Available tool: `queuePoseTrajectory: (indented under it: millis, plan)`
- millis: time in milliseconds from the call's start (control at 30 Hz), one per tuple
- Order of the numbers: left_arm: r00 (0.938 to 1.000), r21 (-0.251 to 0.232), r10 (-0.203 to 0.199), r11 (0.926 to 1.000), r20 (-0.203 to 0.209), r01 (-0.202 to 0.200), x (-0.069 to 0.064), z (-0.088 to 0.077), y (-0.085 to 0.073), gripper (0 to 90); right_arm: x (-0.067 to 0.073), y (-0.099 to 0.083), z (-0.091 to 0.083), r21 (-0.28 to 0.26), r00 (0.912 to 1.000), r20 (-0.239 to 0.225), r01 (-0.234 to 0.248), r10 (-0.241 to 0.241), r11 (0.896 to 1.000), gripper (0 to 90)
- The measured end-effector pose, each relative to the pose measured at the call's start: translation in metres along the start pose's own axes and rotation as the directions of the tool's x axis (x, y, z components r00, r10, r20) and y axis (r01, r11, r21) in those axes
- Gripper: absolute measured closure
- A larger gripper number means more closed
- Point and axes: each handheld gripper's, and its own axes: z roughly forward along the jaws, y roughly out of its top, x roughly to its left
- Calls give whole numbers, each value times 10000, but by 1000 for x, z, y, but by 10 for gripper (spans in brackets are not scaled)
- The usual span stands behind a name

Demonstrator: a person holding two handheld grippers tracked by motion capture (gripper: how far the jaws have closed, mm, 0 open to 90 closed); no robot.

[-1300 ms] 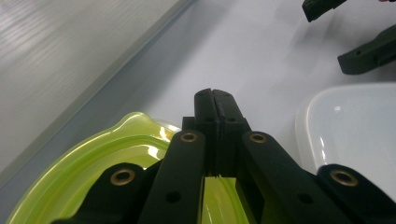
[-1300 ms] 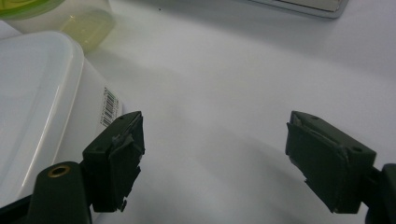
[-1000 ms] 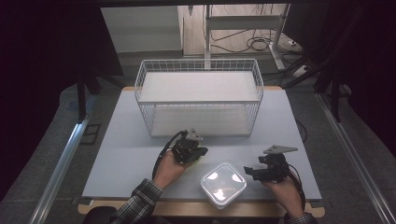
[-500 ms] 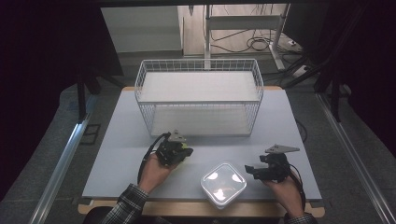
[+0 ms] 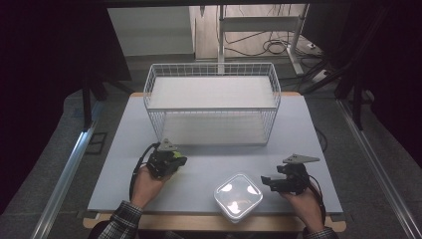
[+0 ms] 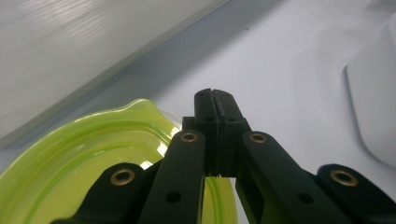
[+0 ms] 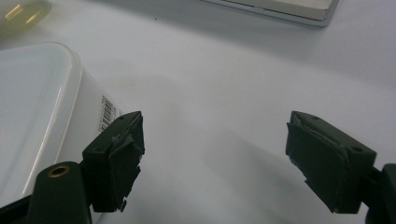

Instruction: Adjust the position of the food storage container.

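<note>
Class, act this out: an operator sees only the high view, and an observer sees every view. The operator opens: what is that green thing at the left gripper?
Observer: A see-through yellow-green lid. The left gripper has its jaws shut, seemingly on the lid's rim.
Operator: Is the right gripper on the white box?
Observer: No. The right gripper is open, with bare table between its jaws. The box sits just beside one jaw.
Operator: Is there anything on the box's side?
Observer: A small barcode label, facing the right gripper.
</note>
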Motion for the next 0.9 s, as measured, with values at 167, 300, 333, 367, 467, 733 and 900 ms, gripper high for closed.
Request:
queuePoseTrajectory:
  millis: [167,300,333,367,467,733,900]
  plan:
    - [9989,-11,-247,9997,-388,247,11,-11,-10,898,0,0,0,12,10000,5,24,-24,10000,196]
    - [9971,-99,-485,9988,-590,480,21,-18,-17,898,1,0,0,8,10000,14,35,-35,10000,196]
    - [9966,-108,-544,9985,-625,538,23,-19,-18,898,1,0,0,18,10000,5,37,-37,10000,196]
    - [9961,-126,-586,9982,-665,579,25,-21,-20,898,1,0,0,18,10000,6,38,-38,10000,196]
    - [9946,-163,-688,9976,-780,677,30,-24,-24,898,1,0,0,7,10000,7,22,-22,10000,197]
    - [9978,-841,-175,9964,-646,120,13,-30,-24,889,2,1,-2,-56,10000,-82,41,-41,10000,251]
    - [9998,-1103,88,9939,201,-65,-14,-28,-28,882,7,2,-9,168,9995,-265,174,-169,9997,467]
